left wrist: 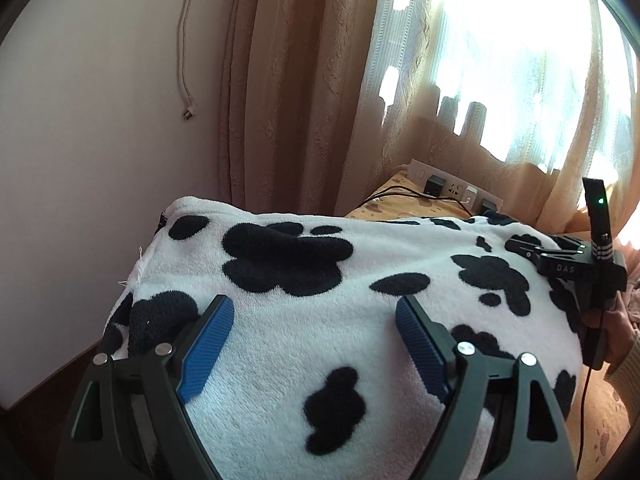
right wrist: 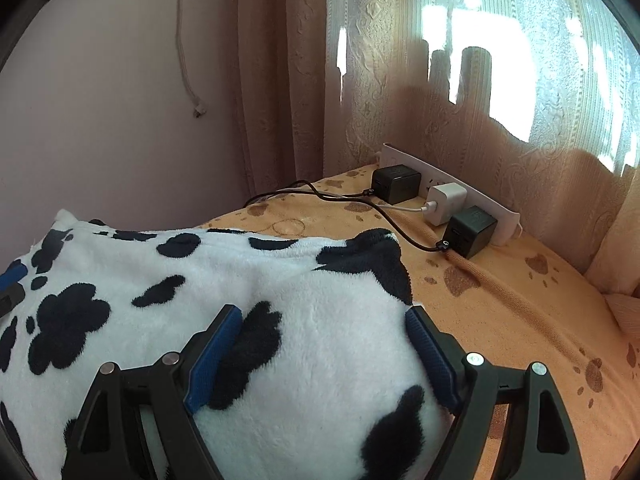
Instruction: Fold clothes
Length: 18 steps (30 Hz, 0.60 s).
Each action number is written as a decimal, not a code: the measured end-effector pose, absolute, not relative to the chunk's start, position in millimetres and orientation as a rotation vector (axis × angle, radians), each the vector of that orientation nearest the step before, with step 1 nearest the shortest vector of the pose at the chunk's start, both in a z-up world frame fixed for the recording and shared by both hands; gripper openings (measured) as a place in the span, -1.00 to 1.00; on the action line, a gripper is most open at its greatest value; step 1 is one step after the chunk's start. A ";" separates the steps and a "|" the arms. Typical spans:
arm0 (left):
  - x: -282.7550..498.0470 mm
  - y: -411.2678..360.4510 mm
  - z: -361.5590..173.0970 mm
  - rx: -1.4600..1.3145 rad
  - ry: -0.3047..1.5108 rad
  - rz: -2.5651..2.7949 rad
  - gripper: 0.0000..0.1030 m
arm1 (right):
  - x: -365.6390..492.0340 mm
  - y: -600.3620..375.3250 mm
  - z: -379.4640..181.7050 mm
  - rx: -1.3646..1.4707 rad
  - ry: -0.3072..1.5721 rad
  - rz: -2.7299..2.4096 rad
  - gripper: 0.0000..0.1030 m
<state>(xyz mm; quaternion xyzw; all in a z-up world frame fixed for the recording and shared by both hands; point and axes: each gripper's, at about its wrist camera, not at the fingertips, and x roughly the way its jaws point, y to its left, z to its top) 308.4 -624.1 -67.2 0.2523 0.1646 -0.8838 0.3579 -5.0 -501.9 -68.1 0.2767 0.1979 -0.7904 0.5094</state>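
fluffy white cow-print garment (left wrist: 320, 300) lies bunched with black patches.

The white letters "DAS" stand on the black right claw (left wrist: 520, 249), seen from the left wrist.

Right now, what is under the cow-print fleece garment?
The black-and-white cow-print fleece garment lies on an orange paw-print blanket, visible only beyond its edge. Anything beneath is covered.

A white power strip (right wrist: 452, 194) with chargers lies beside the curtain (right wrist: 500, 128).
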 end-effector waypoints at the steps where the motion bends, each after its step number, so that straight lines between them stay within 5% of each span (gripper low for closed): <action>1: 308.7 -621.0 -64.7 0.652 0.416 -2.259 0.68 | -4.3 -500.1 -64.7 0.669 0.478 -1.910 0.66; 5: 316.2 -605.7 -53.2 0.626 0.456 -2.163 0.75 | 8.0 -471.6 -39.9 0.651 0.394 -1.950 0.66; 7: 321.3 -592.7 -46.0 0.591 0.451 -2.134 1.00 | 20.5 -448.6 -25.8 0.604 0.345 -1.963 0.66; 18: 326.3 -500.2 -25.3 0.541 0.349 -1.989 1.00 | 74.1 -349.7 -19.0 0.595 0.319 -1.933 0.66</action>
